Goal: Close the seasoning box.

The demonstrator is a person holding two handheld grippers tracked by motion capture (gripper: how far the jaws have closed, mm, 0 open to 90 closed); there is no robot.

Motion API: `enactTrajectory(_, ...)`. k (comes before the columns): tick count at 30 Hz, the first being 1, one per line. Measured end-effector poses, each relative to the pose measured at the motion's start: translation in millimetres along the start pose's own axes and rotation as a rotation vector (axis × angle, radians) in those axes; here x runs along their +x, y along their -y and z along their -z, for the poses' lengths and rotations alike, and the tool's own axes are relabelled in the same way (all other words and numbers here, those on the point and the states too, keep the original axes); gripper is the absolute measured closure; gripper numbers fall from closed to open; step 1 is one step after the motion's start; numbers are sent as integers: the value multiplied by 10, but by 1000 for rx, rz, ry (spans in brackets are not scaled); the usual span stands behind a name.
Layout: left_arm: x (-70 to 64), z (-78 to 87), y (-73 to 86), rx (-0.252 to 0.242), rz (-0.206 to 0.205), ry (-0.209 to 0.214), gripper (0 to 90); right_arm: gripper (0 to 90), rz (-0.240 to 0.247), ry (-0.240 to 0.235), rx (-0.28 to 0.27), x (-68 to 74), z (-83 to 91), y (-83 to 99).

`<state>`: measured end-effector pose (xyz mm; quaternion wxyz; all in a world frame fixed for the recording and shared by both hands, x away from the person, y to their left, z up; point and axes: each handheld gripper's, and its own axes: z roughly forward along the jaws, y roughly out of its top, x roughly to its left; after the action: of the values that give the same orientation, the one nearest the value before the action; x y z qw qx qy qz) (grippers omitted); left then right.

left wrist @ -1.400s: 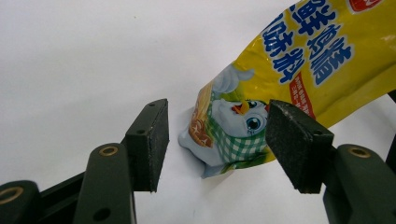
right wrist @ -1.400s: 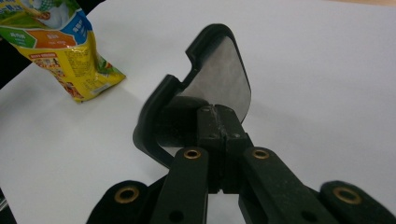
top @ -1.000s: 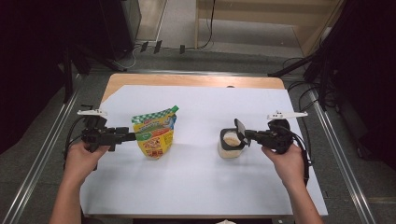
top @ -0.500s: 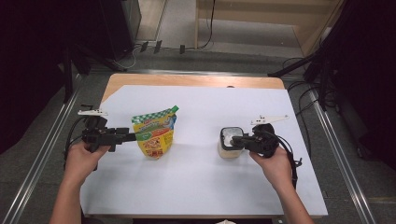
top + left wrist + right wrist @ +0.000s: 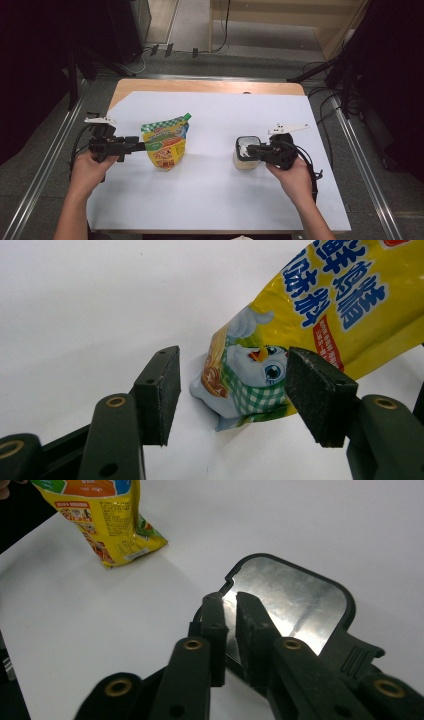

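A yellow food pouch (image 5: 165,145) with a green spout stands on the white table left of centre. My left gripper (image 5: 141,146) is open at its left side. In the left gripper view the pouch's lower corner (image 5: 240,390) lies between the spread jaws of my left gripper (image 5: 232,390), apart from both. A small pale container (image 5: 244,161) stands right of centre. My right gripper (image 5: 250,149) is at its top. In the right gripper view my right gripper (image 5: 230,615) is shut on the edge of the black-rimmed, silvery lid (image 5: 295,600). The pouch (image 5: 105,515) is farther off.
White sheet (image 5: 225,200) covers the wooden table, whose bare back edge (image 5: 200,86) shows. Metal rails (image 5: 40,170) run along both sides. Cables and dark stands sit on the floor behind.
My right gripper has moved left onto the container and closed on its lid. The left gripper and the pouch have stayed in place.
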<state>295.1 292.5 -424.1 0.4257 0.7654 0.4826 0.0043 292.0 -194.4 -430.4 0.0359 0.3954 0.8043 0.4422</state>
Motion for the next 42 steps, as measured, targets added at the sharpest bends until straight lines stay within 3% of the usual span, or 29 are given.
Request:
enactTrajectory(3, -5, -13, 0, 6, 1, -1, 402, 766, 23, 11, -15, -3, 37, -6)
enactTrajectory(16, -10, -32, 1, 9, -2, 3, 398, 580, -2, 33, -45, -140, 145, 29)
enactTrajectory(36, 12, -31, 11, 9, 0, -6, 397, 479, -37, 128, -85, -438, 361, 198)
enactTrajectory(42, 21, -29, 16, 12, 2, -11, 397, 399, -62, 156, -94, -550, 399, 262)
